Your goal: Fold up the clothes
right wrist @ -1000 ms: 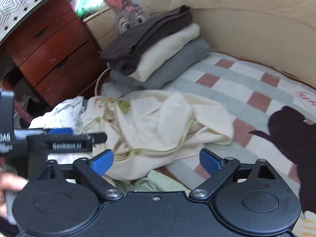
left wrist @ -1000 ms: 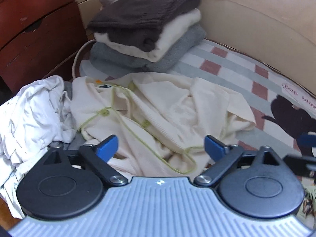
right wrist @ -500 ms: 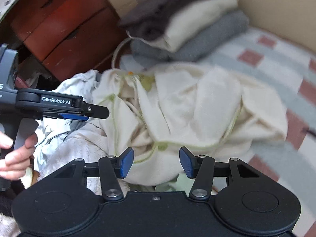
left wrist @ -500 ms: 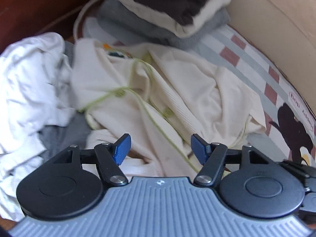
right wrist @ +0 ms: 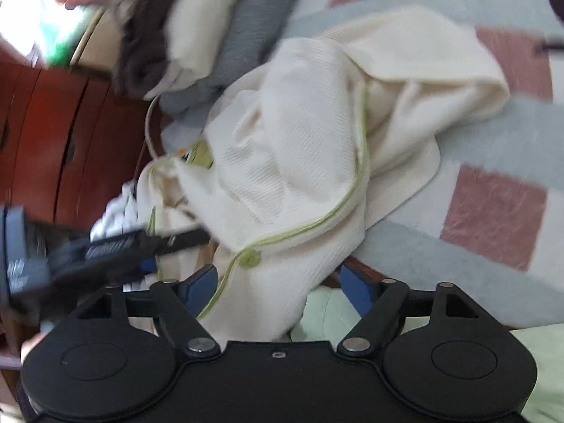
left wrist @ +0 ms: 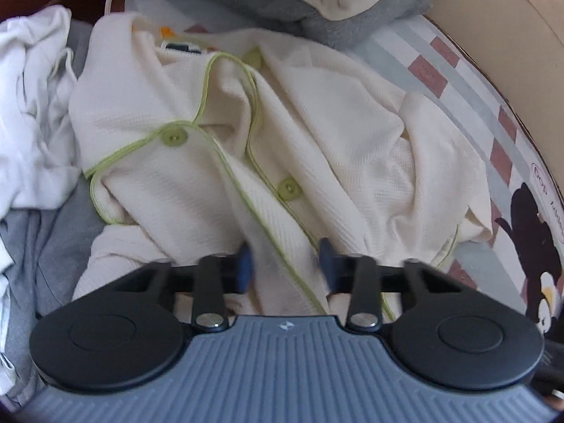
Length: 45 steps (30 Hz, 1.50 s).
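A crumpled cream waffle-knit garment [left wrist: 317,148] with green piping and green buttons lies on the checked bedspread [left wrist: 440,70]. My left gripper [left wrist: 285,262] points steeply down onto its near part. Its jaws are closing, with a piped fold of the cloth between the blue pads; I see no firm pinch. In the right wrist view the same garment [right wrist: 299,141] spreads ahead. My right gripper [right wrist: 278,287] straddles its buttoned hem, and its jaws are opening, pads clear of the cloth. The left gripper [right wrist: 183,239] reaches into the garment from the left.
A stack of folded brown, cream and grey clothes [left wrist: 299,3] sits at the far end. White clothing [left wrist: 31,105] and a grey piece [left wrist: 42,239] are heaped on the left. A red-brown chest of drawers [right wrist: 53,141] stands beside the bed. Pale green cloth [right wrist: 328,320] lies under the right gripper.
Both grippers have come down close over the cream garment. The left jaws have narrowed around a fold. The right gripper rolled; its jaws narrowed, then spread again.
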### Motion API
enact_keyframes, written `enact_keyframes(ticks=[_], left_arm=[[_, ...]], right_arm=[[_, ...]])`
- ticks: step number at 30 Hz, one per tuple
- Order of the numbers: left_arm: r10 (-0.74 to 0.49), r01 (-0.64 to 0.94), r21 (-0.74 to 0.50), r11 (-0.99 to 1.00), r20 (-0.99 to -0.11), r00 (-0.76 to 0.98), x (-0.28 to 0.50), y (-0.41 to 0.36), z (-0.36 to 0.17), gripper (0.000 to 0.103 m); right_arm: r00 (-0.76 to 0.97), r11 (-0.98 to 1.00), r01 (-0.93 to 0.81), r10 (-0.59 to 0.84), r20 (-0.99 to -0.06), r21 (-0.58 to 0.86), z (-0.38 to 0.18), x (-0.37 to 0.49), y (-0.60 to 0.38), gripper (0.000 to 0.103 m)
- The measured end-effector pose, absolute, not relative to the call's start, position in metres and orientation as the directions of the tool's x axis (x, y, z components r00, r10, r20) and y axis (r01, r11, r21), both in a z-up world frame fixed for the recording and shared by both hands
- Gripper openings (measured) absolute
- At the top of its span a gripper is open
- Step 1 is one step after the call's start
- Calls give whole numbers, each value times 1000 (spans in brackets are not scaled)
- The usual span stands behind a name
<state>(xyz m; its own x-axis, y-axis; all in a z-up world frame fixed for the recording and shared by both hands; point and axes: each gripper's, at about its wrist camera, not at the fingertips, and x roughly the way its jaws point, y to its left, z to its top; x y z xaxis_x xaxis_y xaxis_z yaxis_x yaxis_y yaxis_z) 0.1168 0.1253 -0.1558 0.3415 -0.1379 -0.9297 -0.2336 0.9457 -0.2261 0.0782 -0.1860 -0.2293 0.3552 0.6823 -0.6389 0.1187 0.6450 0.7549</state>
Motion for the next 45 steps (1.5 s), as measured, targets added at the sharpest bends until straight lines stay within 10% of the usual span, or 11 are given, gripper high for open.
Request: enact_keyframes(ticks=[6,9,12,20,26,45], left_arm=[[-187,-315,-267,911,-947,261,120,137,-169,45],[-214,-334,-299,894,-939,268,120,136,-174,49],[-253,-331,-332,883,-932,260,121,129,-183,48],[-429,-311,-542,781,-827,363,113,121,-160,15],[-439,-8,-520,854,-729,525,93,66,-92,15],[-681,421,-565,710,-397,616,99,-125,89,7]], right_arm=[[429,546,197,699,-572,814,-264,94,-182,87],[449,494,142,740,-501,858,-266,100,-175,38],[452,437,129,773,-445,890,-265,101,-174,20],[528,293,-41,818,-228,955,-211,88,-195,18],[605,246,-157,790,-104,956,-165,73,-233,18],[914,802,-242,378,-149,546,73,-3,-403,14]])
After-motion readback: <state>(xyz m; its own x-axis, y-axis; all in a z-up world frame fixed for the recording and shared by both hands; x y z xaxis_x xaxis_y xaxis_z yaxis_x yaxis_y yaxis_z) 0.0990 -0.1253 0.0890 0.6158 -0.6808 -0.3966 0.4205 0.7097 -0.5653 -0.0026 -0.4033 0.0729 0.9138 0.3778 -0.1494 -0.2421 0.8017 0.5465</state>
